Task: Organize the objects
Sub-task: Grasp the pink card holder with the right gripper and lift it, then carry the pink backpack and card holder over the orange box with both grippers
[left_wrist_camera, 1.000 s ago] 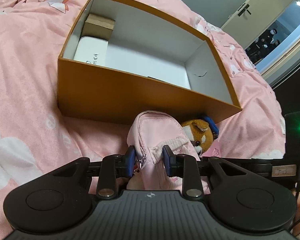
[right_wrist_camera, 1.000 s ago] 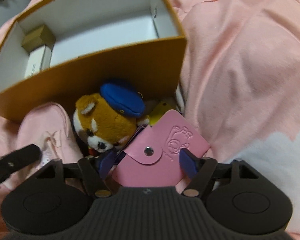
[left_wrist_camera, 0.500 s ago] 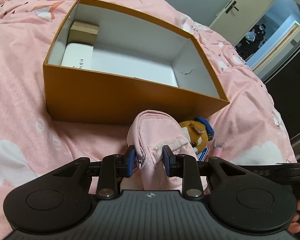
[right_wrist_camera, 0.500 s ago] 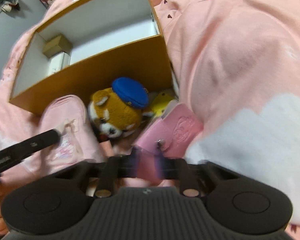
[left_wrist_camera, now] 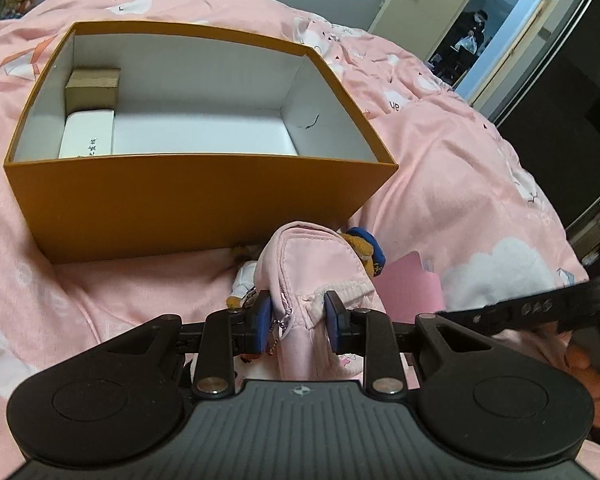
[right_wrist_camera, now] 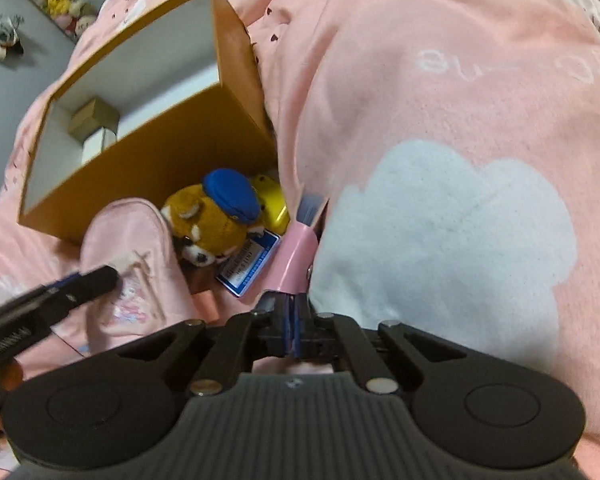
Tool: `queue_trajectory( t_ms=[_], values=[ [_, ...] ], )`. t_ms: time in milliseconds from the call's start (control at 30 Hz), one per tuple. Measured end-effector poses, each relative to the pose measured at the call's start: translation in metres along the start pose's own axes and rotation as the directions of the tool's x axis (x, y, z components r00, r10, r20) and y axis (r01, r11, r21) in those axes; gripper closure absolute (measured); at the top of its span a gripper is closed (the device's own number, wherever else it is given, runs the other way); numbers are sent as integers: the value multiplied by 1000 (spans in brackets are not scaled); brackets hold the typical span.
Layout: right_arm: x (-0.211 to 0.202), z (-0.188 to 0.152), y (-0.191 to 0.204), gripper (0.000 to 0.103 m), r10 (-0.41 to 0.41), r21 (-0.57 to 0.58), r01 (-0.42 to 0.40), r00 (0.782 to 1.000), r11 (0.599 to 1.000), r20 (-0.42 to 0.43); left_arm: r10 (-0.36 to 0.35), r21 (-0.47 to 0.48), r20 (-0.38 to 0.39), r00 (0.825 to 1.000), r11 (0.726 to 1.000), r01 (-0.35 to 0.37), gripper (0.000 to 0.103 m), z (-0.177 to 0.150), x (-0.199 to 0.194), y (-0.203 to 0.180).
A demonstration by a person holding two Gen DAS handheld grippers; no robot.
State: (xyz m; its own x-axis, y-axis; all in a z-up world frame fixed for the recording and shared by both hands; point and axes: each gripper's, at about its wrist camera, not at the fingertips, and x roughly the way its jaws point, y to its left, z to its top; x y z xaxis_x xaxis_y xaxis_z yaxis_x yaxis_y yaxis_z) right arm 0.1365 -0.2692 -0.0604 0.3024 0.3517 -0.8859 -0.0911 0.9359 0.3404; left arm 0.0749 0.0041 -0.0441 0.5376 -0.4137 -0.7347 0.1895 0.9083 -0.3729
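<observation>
An orange box (left_wrist_camera: 188,204) with a white inside stands open on the pink bedding; it also shows in the right wrist view (right_wrist_camera: 156,148). Inside at its left end lie a small brown carton (left_wrist_camera: 93,89) and a white box (left_wrist_camera: 87,136). My left gripper (left_wrist_camera: 298,318) is shut on a pink pouch (left_wrist_camera: 312,268), held in front of the box. My right gripper (right_wrist_camera: 292,328) is shut on a pink card wallet (right_wrist_camera: 298,258), now held on edge. A brown plush with a blue cap (right_wrist_camera: 216,216) lies by the box's near corner.
A blue-edged card (right_wrist_camera: 248,268) and a yellow toy (right_wrist_camera: 274,206) lie beside the plush. A small figure keychain (left_wrist_camera: 244,284) lies left of the pouch. Pink bedding with white clouds (right_wrist_camera: 440,220) rises to the right. An open doorway (left_wrist_camera: 484,28) is far right.
My right gripper closed on the pink wallet and turned it on edge, lifting it. The left gripper, still holding the pouch, rose and now sees more of the box's inside.
</observation>
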Motion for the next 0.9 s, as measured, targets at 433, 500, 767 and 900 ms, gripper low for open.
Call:
queue_trajectory(
  t_ms=[433, 500, 767, 900],
  values=[
    [14, 20, 16, 63, -1, 47, -2, 999, 999, 49, 9, -20, -8, 1000, 1000, -9, 72, -1, 2, 4],
    [20, 19, 19, 63, -24, 25, 23, 999, 999, 36, 7, -22, -8, 1000, 1000, -7, 72, -1, 2, 4],
    [18, 11, 13, 74, -19, 8, 19, 999, 1000, 32, -20, -62, 8, 1000, 998, 21, 74, -1, -7, 11],
    [-13, 11, 16, 75, -10, -38, 14, 995, 999, 102, -22, -83, 47, 999, 996, 26, 75, 4, -22, 13]
  ],
)
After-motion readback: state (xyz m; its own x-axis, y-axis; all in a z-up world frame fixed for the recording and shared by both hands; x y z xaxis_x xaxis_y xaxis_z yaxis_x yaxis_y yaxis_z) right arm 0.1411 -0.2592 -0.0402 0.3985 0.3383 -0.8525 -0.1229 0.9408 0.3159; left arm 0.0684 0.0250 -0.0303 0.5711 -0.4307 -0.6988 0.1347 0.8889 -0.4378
